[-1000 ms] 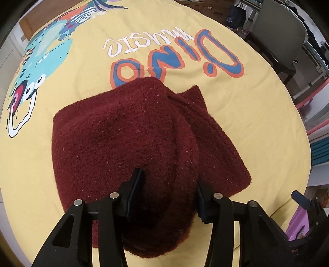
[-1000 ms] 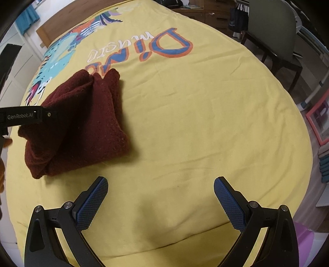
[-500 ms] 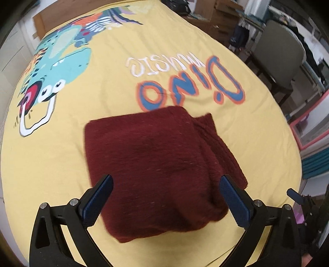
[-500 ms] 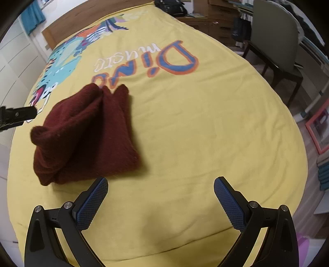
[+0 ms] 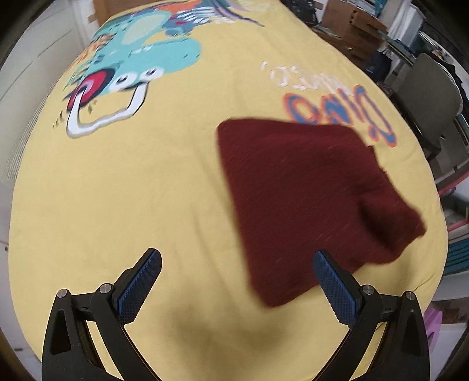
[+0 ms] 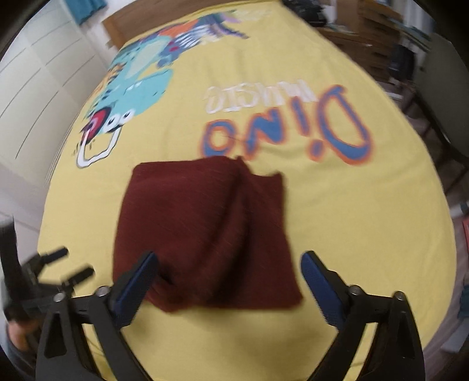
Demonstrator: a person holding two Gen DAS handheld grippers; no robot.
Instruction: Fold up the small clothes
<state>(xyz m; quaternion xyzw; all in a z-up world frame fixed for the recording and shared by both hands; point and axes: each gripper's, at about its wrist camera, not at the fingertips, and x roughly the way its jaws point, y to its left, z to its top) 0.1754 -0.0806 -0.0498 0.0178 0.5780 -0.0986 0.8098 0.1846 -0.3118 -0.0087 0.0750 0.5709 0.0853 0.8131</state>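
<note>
Yellow bedspread [image 6: 351, 219] print blurred; maroon garment [image 6: 205, 228] edges smeared.

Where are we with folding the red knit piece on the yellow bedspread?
Done: the red knit piece lies folded into a rough square on the yellow bedspread. In hand: nothing. The left gripper is open beside it; the right gripper has just been closing a little, pads not pressing the cloth. Left: the right edge looks bunched, so a tidy-up may remain.

White panelled wardrobe doors [image 6: 35, 88] fill the upper left; a grey chair [image 5: 433, 96] and cardboard boxes [image 5: 354, 26] stand upper right.
</note>
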